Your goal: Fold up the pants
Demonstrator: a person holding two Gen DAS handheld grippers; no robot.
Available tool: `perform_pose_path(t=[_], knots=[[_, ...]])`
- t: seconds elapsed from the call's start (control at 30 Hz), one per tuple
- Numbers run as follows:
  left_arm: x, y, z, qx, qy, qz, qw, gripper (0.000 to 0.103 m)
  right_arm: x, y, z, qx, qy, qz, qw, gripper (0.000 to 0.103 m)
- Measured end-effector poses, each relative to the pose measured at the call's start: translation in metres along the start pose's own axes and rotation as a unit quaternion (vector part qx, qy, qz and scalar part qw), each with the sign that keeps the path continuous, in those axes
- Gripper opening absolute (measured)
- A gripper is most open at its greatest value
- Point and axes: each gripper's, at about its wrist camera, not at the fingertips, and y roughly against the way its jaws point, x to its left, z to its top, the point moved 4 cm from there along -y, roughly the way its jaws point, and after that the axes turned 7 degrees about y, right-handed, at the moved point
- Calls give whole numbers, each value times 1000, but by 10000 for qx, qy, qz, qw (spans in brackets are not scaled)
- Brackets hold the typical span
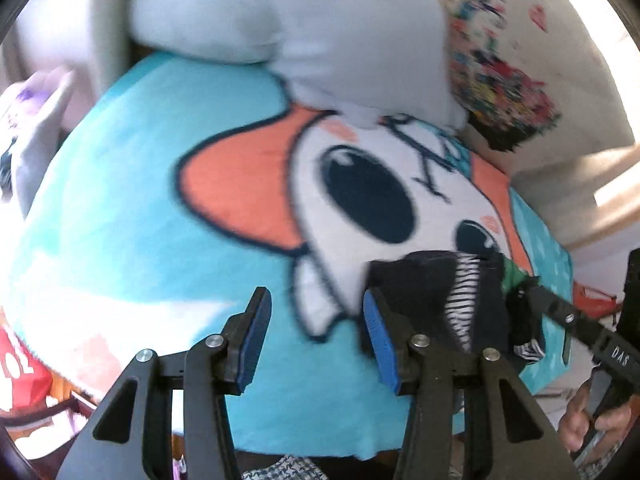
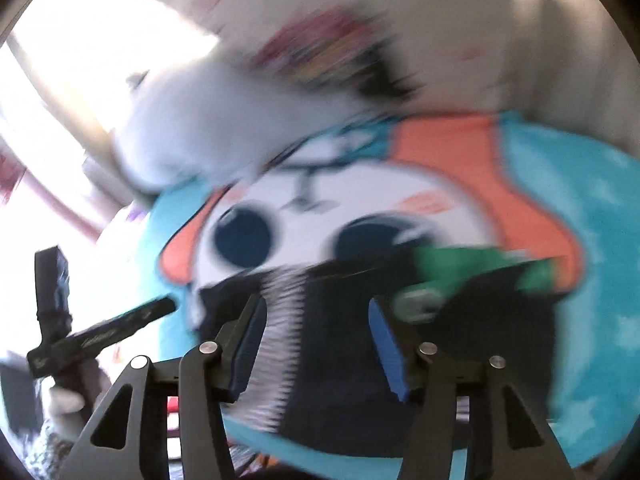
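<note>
A turquoise blanket [image 1: 132,216] printed with a large cartoon face [image 1: 360,200] covered the work surface and filled most of both wrist views. Behind it lay a pale grey pillow [image 1: 304,28], and beside that a cream cushion [image 1: 560,92] with a multicoloured print. A red item [image 1: 20,372] showed at the blanket's lower left edge in the left view.

The pants [image 2: 340,360], dark with a strip of black-and-white stripes [image 2: 282,340] and a green patch [image 2: 460,268], lay bunched on the blanket over the lower part of the cartoon face. In the left view they sat to the right of the left gripper [image 1: 316,336]; in the right view they lay directly under the right gripper [image 2: 316,340].

The left gripper hung over bare blanket, jaws parted with nothing between the blue pads [image 1: 256,340]; its right finger stood just beside the pants' edge, contact uncertain. The right gripper's jaws also stood apart, the pads pressing on nothing, though the pants showed in the gap beneath them. The right view was heavily motion-blurred.

A hand [image 1: 592,424] gripped the right gripper's handle at the left view's lower right edge.
</note>
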Motion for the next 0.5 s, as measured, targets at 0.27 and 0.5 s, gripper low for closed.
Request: perform_pose_path(t=[0.27,0.5], knots=[[39,2,-32,181,130,-75,9997,47,76,-96,18,874,675,-489,9927,75],[32,1,-44,293,15,-444,9986,47,87,-125,8,1376,1238,-1439,9721,72]])
